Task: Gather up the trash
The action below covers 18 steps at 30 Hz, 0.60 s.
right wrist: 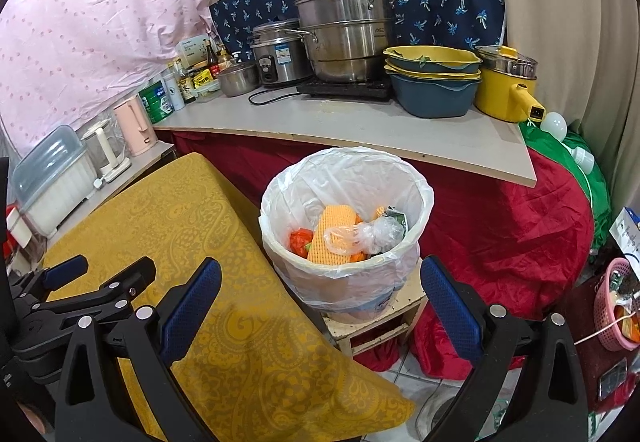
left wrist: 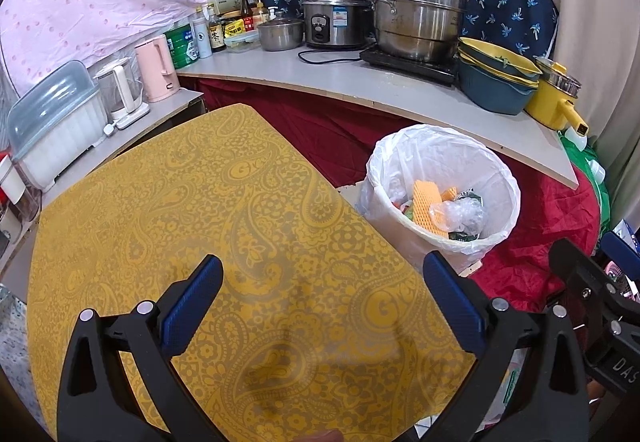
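Left gripper [left wrist: 322,296]: spread wide, nothing between the blue pads [left wrist: 192,306], hovering over the yellow paisley tablecloth [left wrist: 200,202].
Right gripper [right wrist: 320,300]: also spread wide and holding nothing, aimed past the table's edge toward the bin; seen from the left wrist view as a black frame at the far right [left wrist: 592,294].
Trash bin [right wrist: 348,226]: round, lined with a white plastic bag [right wrist: 360,170], standing on a small pale stand [right wrist: 376,326] just beside the table's right edge, in front of the red cloth [right wrist: 500,226].
Trash: already inside the bin; orange foam netting [right wrist: 334,234], a crumpled clear plastic bag [right wrist: 372,232], a red-orange scrap [right wrist: 301,241], a bit of green wrapper [right wrist: 396,218].
Tablecloth: bare under the left gripper, only soft shadows on it.
Counter [right wrist: 320,122]: behind the bin, carrying a stacked steel steamer [right wrist: 344,30], a rice cooker [right wrist: 276,54], yellow and blue basins [right wrist: 434,82], a yellow pot [right wrist: 504,94].
Left shelf: pink kettle [left wrist: 156,68], clear kettle [left wrist: 118,88], lidded plastic box [left wrist: 56,122].
Far right: pink basket [right wrist: 616,310], contents too small to tell.
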Each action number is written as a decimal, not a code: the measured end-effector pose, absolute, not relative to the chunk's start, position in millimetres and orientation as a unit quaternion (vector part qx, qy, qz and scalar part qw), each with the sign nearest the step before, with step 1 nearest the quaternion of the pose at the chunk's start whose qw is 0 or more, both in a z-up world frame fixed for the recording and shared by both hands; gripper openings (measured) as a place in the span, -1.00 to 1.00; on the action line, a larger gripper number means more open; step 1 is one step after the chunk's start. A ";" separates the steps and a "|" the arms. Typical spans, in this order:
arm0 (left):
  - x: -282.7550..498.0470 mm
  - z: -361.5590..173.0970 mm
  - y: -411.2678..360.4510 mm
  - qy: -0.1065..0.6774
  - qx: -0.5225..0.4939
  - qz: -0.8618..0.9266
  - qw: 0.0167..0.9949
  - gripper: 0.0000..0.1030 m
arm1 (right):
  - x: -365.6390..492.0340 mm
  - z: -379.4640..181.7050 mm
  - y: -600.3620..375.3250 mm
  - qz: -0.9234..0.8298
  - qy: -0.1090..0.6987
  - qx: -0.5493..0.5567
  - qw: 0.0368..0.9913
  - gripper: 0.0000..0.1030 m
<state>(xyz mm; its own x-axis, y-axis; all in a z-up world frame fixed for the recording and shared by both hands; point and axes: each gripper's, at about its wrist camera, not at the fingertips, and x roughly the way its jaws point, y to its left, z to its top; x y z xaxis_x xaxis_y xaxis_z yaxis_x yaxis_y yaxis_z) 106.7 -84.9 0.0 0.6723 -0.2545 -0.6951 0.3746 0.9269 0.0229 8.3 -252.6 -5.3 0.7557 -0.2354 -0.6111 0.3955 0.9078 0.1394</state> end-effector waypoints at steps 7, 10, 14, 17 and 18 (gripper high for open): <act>107.4 -0.8 -84.3 0.369 0.080 -0.173 0.910 0.86 | 8.8 -6.6 -251.3 -0.170 0.307 0.130 0.927 0.87; 107.1 -0.9 -84.6 0.369 0.080 -0.174 0.910 0.86 | 9.9 -8.2 -251.7 -0.171 0.309 0.130 0.926 0.86; 106.8 -0.8 -84.8 0.368 0.080 -0.175 0.910 0.86 | 10.8 -10.2 -252.3 -0.170 0.311 0.130 0.926 0.87; 106.2 -0.3 -85.7 0.366 0.080 -0.173 0.911 0.86 | 10.8 -11.4 -253.1 -0.169 0.312 0.132 0.925 0.87; 105.5 -0.1 -85.2 0.364 0.076 -0.172 0.912 0.86 | 10.8 -12.0 -253.7 -0.169 0.313 0.133 0.925 0.87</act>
